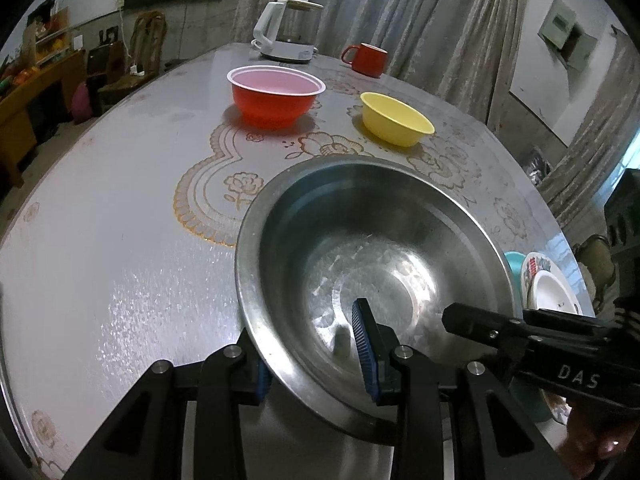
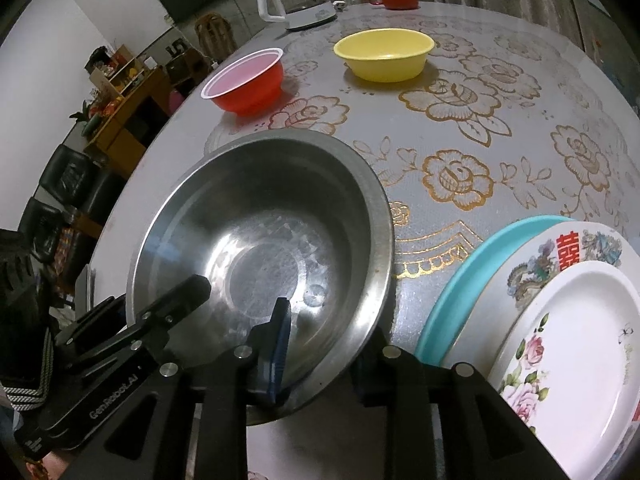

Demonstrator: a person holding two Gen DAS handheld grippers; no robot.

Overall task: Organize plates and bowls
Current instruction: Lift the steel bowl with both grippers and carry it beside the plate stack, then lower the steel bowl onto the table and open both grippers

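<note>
Landmark: steel bowl [image 1: 372, 268], sitting on the desk [image 1: 120, 240] near its front edge, rim up, empty inside.

Left claw [image 1: 316, 372]: jaws narrowly apart, straddling the steel bowl's near-left rim, one blue pad [image 1: 365, 354] inside the wall, the other outside under the rim. Pads look pressed on the wall, so it has hold of the bowl.

Right claw [image 2: 320, 356]: straddles the steel bowl's near-right rim, one blue pad [image 2: 280, 344] inside, the other finger outside and mostly hidden by the rim. Jaws only narrowly open; can't tell if the pads actually press on the wall.

Each claw shows up in the other's view, reaching in over the bowl's near side.

Rest, relative to the steel bowl:
- red bowl [image 1: 276, 96] with white rim: behind it, toward the left, well apart.
- yellow bowl [image 1: 396, 120]: behind it, toward the right, well apart, beside the red bowl.
- plate stack just right of it: teal plate [image 2: 472, 272] at the bottom, patterned plate [image 2: 580, 252] on that, white floral plate [image 2: 572, 344] on top. Teal rim close to the steel bowl; contact not clear.
- white kettle [image 1: 286, 32] and red mug [image 1: 368, 58]: far behind it, at the desk's back edge.
</note>
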